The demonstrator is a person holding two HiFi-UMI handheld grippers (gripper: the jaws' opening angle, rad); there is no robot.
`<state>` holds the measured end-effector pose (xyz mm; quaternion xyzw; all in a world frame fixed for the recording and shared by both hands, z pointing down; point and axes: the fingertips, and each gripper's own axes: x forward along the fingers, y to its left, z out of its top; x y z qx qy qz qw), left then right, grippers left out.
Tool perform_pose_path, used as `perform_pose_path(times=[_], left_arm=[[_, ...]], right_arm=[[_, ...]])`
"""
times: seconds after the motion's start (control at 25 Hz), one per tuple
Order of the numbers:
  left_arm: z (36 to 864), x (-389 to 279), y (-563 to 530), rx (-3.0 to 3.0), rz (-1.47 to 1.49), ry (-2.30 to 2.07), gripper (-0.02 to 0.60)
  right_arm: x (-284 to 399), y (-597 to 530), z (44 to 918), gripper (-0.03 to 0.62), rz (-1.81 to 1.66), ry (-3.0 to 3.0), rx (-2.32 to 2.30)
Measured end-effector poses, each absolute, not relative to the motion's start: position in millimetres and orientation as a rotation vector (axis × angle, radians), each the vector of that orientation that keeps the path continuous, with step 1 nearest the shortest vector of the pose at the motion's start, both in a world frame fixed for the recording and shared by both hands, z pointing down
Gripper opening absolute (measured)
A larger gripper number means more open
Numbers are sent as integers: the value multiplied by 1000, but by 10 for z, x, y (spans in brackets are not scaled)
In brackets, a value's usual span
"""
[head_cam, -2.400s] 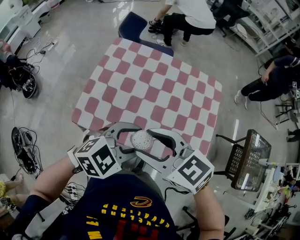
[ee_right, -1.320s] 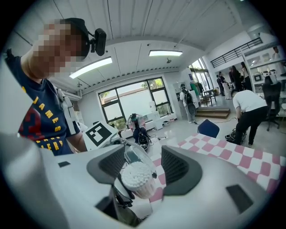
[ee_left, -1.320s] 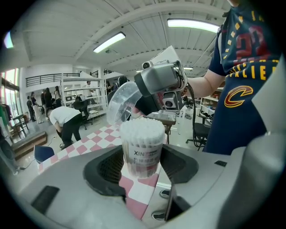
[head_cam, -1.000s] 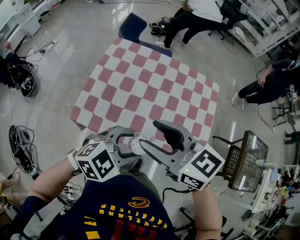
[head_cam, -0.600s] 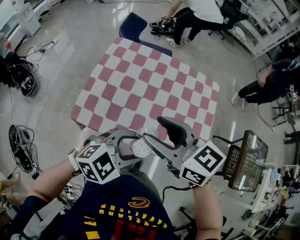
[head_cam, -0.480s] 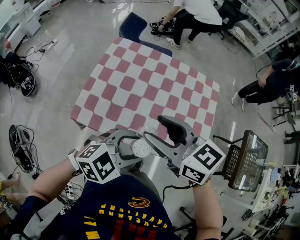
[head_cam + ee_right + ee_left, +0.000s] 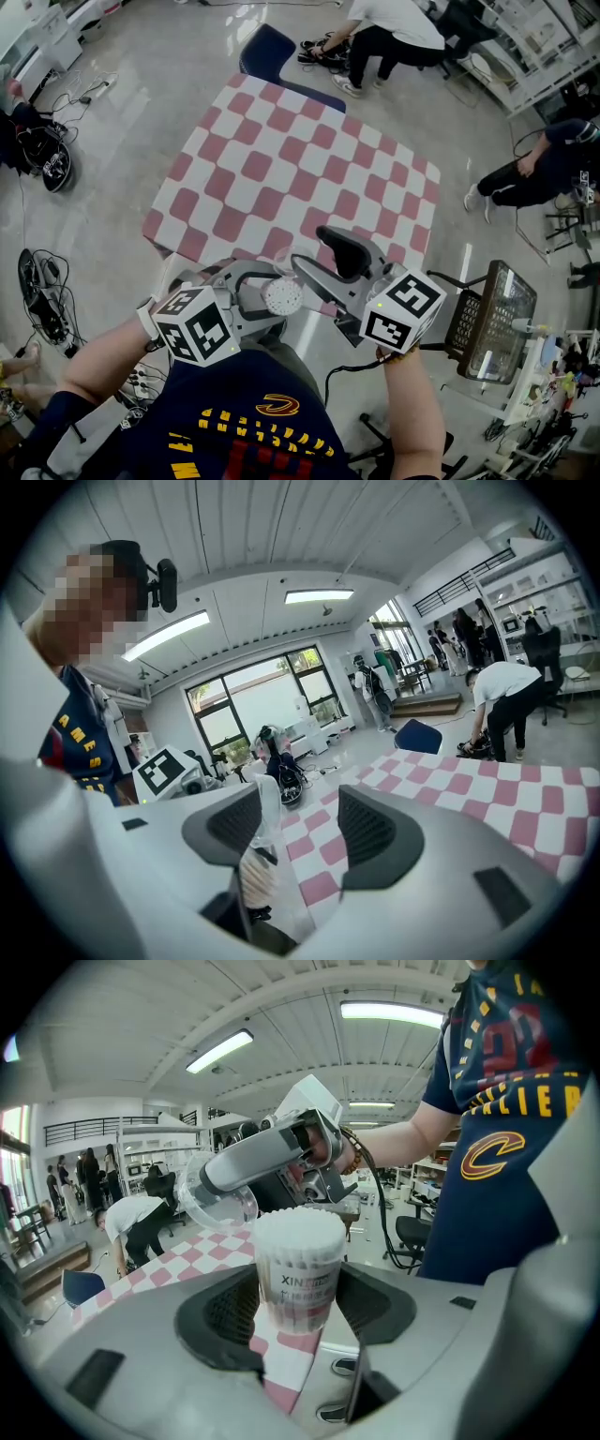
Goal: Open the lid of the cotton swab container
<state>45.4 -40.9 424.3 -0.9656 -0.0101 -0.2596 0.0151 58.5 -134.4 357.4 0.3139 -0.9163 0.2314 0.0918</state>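
Observation:
A cotton swab container [image 7: 281,296], a clear tube packed with white swabs, stands upright between my left gripper's [image 7: 298,1309] jaws, which are shut on it. Its top [image 7: 300,1227] is uncovered and shows the swab tips. The clear round lid [image 7: 217,1202] sits off the container, up and to its left in the left gripper view, at the tip of my right gripper [image 7: 314,264]. In the right gripper view the lid [image 7: 266,817] shows edge-on against the left jaw of that gripper [image 7: 300,832]. Both grippers hover over the near edge of the table.
The table with a pink-and-white checked cloth [image 7: 281,159] lies ahead. A blue chair [image 7: 267,47] stands at its far side and a black mesh chair [image 7: 497,319] at the right. People stand beyond the table and at the right. Cables [image 7: 47,300] lie on the floor at the left.
My right gripper, earlier closed round the container's top, has pulled away to the right with the lid. The left gripper and the container have barely moved.

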Motion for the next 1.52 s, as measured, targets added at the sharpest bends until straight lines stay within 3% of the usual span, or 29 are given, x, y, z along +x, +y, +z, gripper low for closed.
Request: perform_pose_path(times=[0.64,1.52], left_arm=[[4454,442,-455,-3089,-841,-39,252],[4594,392,-719,-3103,-873,111,252]], right_arm=[[632,-1412,3931,258,845,-2706,944],[614,-1069,3447,258,531,-2771,1088]])
